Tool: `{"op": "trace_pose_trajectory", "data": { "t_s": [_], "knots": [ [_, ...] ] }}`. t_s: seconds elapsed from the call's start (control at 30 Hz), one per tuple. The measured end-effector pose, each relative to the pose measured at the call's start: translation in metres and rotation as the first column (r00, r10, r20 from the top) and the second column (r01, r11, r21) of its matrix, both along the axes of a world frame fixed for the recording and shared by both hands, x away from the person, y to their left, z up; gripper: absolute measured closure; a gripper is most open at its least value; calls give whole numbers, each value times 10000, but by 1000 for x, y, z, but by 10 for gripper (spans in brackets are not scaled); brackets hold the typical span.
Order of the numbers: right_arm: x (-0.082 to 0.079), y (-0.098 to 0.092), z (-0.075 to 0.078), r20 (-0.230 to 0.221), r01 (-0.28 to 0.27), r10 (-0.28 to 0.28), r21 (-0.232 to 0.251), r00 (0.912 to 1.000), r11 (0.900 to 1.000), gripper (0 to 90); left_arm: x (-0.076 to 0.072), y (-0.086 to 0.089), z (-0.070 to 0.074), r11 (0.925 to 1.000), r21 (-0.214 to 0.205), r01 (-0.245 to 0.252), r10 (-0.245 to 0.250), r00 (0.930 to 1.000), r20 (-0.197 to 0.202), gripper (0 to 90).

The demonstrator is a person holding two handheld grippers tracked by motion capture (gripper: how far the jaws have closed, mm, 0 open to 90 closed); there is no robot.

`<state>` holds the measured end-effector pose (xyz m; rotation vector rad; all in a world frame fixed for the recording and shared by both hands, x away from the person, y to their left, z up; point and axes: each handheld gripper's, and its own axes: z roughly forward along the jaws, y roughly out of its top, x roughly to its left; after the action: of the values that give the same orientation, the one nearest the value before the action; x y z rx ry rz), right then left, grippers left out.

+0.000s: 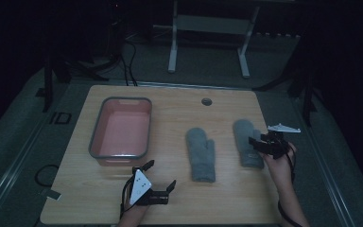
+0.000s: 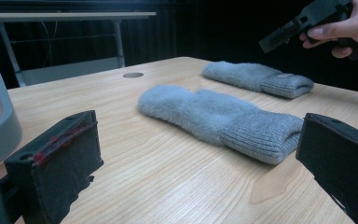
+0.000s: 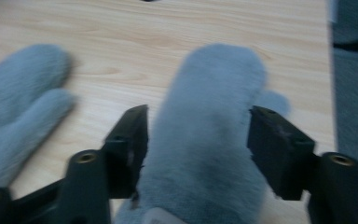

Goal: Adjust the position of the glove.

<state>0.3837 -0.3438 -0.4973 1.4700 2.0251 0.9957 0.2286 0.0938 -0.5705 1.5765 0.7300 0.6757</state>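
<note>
- Mittens on the tabletop (image 1: 227, 101): the left mitten (image 1: 201, 153) and right mitten (image 1: 247, 141) both lie flat, side by side, well apart from the pink bin (image 1: 121, 130), which looks empty.
- Right gripper (image 1: 260, 144) hovers at the right mitten's cuff, jaws spread wide either side, nothing clamped.
- Left gripper (image 1: 160, 176) waits near the bin, jaws wide apart, holding nothing.
- Judging by this, no mitten is binned yet; both remain.

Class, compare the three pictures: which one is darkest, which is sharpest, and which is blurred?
High view: darkest, dim all round the table. Left gripper view: sharpest, wood grain and the near mitten cuff ribbing crisp. Right gripper view: soft blur over the far mitten and the right gripper.
</note>
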Motion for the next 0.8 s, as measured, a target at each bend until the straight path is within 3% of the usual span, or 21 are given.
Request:
{"op": "trace_pose_trajectory", "data": {
  "t_s": [0.17, 0.27, 0.37, 0.5, 0.6, 0.7, 0.8],
  "knots": [
    [7, 4, -15, -495, 535, -535, -12, 9973, 9986, 400, 0, 0, 0, 10000, -1, 8, -8, 10000, -3, 1],
    [9, 5, -18, -544, 643, -645, -63, 9964, 9979, 402, 0, 0, 0, 10000, -3, 6, -6, 10000, -8, 1],
    [19, 10, -39, -890, 1031, -1050, -252, 9905, 9944, 405, 0, 0, 0, 10000, -6, 7, -7, 10000, -13, 1],
    [15, 23, -50, -473, 1215, -1277, -1179, 9907, 9856, 485, 0, 0, 0, 10000, -3, 12, -12, 10000, -14, 1],
    [15, 26, -50, -475, 1316, -1383, -1237, 9892, 9835, 551, 0, 0, 0, 10000, 5, 9, -9, 10000, -4, 1],
    [12, 31, -51, -294, 1450, -1502, -1352, 9882, 9801, 704, -1, -1, 0, 10000, 47, 20, -20, 10000, 32, 1],
    [10, 33, -49, -361, 1657, -1714, -1267, 9845, 9780, 753, -1, -1, 0, 10000, 68, 18, -19, 10000, 35, 1]
  ]
}}
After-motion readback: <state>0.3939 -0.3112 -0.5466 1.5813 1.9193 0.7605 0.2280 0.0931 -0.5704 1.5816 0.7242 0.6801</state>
